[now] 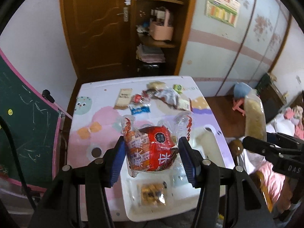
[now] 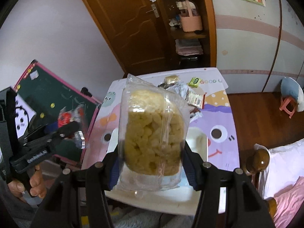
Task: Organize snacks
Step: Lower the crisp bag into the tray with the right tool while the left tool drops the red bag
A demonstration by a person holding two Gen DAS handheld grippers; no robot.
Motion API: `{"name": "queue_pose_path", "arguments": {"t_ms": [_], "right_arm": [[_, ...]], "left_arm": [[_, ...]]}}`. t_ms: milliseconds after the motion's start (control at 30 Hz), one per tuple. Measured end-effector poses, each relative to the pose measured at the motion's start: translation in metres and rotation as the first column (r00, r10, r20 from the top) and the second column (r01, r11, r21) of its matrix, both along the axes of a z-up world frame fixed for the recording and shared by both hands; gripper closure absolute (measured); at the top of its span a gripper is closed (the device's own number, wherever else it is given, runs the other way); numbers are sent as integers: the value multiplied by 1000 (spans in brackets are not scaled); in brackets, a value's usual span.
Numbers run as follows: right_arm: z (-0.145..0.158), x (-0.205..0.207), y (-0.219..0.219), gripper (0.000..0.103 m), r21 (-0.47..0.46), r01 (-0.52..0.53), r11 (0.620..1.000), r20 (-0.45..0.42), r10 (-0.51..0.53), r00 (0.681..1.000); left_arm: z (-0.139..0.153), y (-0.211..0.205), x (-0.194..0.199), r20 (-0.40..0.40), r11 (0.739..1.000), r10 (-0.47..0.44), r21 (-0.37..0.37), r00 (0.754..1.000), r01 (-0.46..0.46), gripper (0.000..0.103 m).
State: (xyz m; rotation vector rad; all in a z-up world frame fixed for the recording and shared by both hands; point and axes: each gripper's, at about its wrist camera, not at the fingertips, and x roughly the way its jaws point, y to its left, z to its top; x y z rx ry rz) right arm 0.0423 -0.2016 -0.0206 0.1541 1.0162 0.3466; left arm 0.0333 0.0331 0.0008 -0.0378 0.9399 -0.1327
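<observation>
My left gripper [image 1: 152, 153] is shut on a red and orange snack packet [image 1: 152, 148] and holds it above a white tray [image 1: 131, 199] at the table's near edge. The tray holds a small packet of golden sweets [image 1: 152, 193]. My right gripper [image 2: 151, 161] is shut on a clear bag of yellow puffed rice cake [image 2: 152, 133], held up above the same tray [image 2: 171, 203]. That bag also shows at the right of the left wrist view [image 1: 254, 117]. The left gripper with its red packet [image 2: 66, 119] shows at the left of the right wrist view.
A pile of loose snack packets [image 1: 161, 96] lies at the far end of the cartoon-printed table [image 1: 98, 117]. A green chalkboard [image 1: 22, 114] stands to the left. A bed with a wooden post [image 2: 260, 159] is to the right. A wooden door and shelves are behind.
</observation>
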Motion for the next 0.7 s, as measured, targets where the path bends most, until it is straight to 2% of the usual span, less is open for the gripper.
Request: {"name": "queue_pose_path", "arguments": {"t_ms": [267, 567, 700], "right_arm": [[-4, -33, 10, 46, -88, -17, 996, -9, 16, 1000], [-17, -44, 15, 46, -148, -42, 988, -61, 33, 998], [-17, -46, 18, 45, -157, -60, 986, -60, 51, 997]], "left_arm": [[-22, -28, -24, -35, 998, -42, 51, 998, 44, 49], [-33, -27, -26, -65, 997, -28, 68, 997, 32, 48], [-35, -29, -29, -70, 995, -18, 95, 997, 25, 40]]}}
